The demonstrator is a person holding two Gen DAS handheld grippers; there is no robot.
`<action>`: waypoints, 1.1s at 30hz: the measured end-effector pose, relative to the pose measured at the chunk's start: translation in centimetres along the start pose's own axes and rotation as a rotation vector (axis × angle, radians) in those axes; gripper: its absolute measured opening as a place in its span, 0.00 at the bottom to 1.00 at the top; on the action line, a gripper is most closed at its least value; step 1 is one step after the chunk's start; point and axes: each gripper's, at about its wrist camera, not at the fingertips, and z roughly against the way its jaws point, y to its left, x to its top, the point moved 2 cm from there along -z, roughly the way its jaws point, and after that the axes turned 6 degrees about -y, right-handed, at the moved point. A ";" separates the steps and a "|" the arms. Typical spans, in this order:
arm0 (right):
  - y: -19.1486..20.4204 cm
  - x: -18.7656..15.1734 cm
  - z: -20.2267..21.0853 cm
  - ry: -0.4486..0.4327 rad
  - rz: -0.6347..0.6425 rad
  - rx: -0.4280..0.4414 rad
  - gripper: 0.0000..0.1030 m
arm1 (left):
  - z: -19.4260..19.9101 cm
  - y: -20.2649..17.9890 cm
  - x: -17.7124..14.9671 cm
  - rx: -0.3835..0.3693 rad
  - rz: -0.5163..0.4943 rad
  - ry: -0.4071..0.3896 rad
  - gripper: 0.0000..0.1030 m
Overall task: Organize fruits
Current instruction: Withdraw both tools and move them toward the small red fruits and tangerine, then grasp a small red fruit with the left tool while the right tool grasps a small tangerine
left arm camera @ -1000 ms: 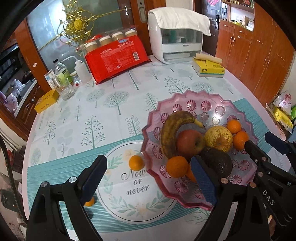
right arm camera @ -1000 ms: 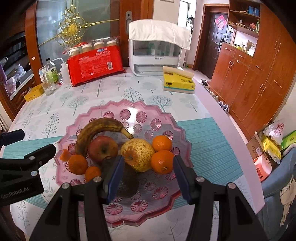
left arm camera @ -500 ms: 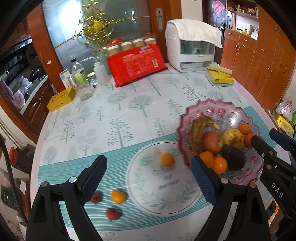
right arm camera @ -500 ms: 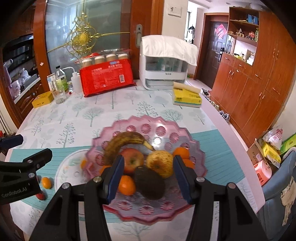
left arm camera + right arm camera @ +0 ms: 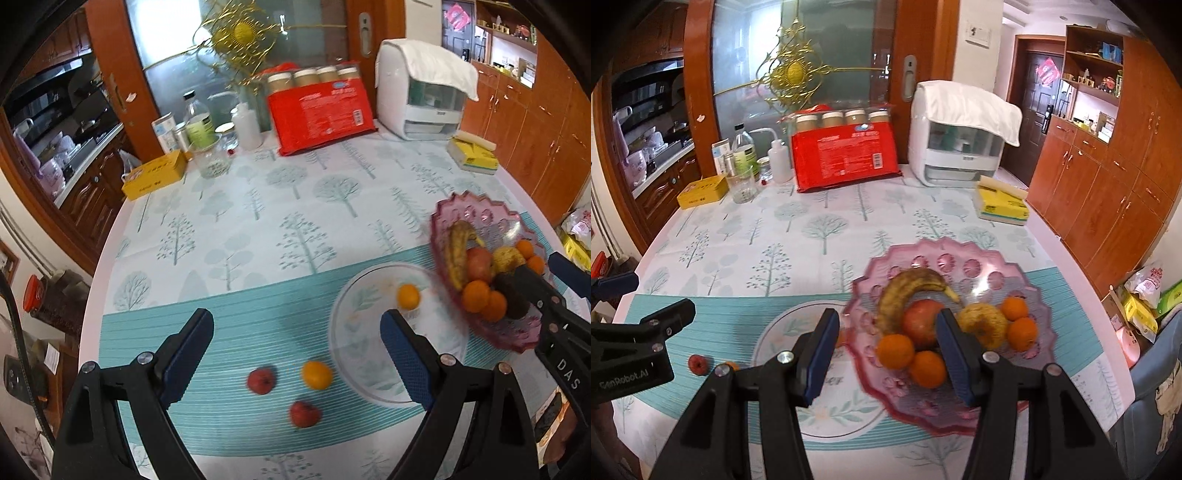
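Note:
A pink glass fruit plate point(image 5: 975, 254) point(image 5: 476, 210) holds a banana point(image 5: 905, 288), an apple point(image 5: 919, 321), a pear point(image 5: 986, 325), several oranges and a dark avocado point(image 5: 511, 295). Loose on the tablecloth lie an orange point(image 5: 408, 296) beside the plate, another orange point(image 5: 317, 374) and two small red fruits point(image 5: 261, 380) point(image 5: 304, 414). My left gripper point(image 5: 297, 354) is open and empty above the loose fruits. My right gripper point(image 5: 884, 356) is open and empty over the plate's near left edge.
At the table's back stand a red package point(image 5: 846, 158) with jars, a white appliance point(image 5: 960, 136), a yellow tissue pack point(image 5: 1001, 203), bottles, a glass point(image 5: 740, 184) and a yellow box point(image 5: 701, 190). Wooden cabinets point(image 5: 1108, 177) line the right.
Both grippers have pulled back and risen from the plate. The left view has swung left, bringing the three loose fruits near the front edge into sight. Both stay open.

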 end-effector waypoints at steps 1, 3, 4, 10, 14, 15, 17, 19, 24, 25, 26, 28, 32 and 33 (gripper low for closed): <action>0.5 -0.1 -0.1 0.004 0.001 0.002 0.54 | -0.2 0.6 -0.3 0.005 0.002 0.007 0.88; 1.6 -0.4 -0.4 0.015 0.003 0.008 0.54 | -0.8 2.1 -0.8 0.018 0.004 0.021 0.88; 2.0 -0.5 -0.5 0.020 0.004 0.010 0.54 | -1.1 2.7 -1.0 0.024 0.006 0.027 0.88; 5.2 -1.8 -1.7 0.065 0.023 0.060 0.54 | -3.3 6.4 -2.9 0.034 0.023 0.086 0.88; 7.4 -3.1 -3.0 0.125 0.025 0.132 0.54 | -4.8 8.0 -4.6 0.025 0.017 0.131 0.88; 7.8 -3.4 -3.2 0.137 0.024 0.143 0.54 | -5.2 8.4 -5.1 0.019 0.011 0.144 0.88; 8.8 -4.1 -3.9 0.172 0.019 0.174 0.54 | -6.0 8.8 -5.8 0.006 0.004 0.166 0.88; 9.6 -4.6 -4.5 0.195 0.014 0.191 0.54 | -6.6 9.2 -6.4 -0.010 0.001 0.182 0.88; 11.3 -5.8 -5.7 0.252 0.004 0.246 0.54 | -7.8 10.0 -7.5 -0.060 -0.003 0.215 0.88; 11.7 -6.0 -5.9 0.263 0.006 0.261 0.54 | -8.0 10.0 -7.6 -0.073 -0.008 0.222 0.88; 12.2 -6.3 -6.1 0.276 0.009 0.274 0.53 | -8.1 10.0 -7.7 -0.084 -0.012 0.227 0.88; 12.9 -6.6 -6.5 0.294 0.014 0.293 0.53 | -8.5 9.9 -8.0 -0.113 -0.022 0.241 0.88; 14.3 -7.2 -7.4 0.328 0.015 0.332 0.53 | -9.1 9.4 -8.5 -0.155 -0.048 0.262 0.86; 14.5 -7.2 -7.7 0.334 0.012 0.339 0.51 | -9.2 9.3 -8.6 -0.165 -0.055 0.267 0.83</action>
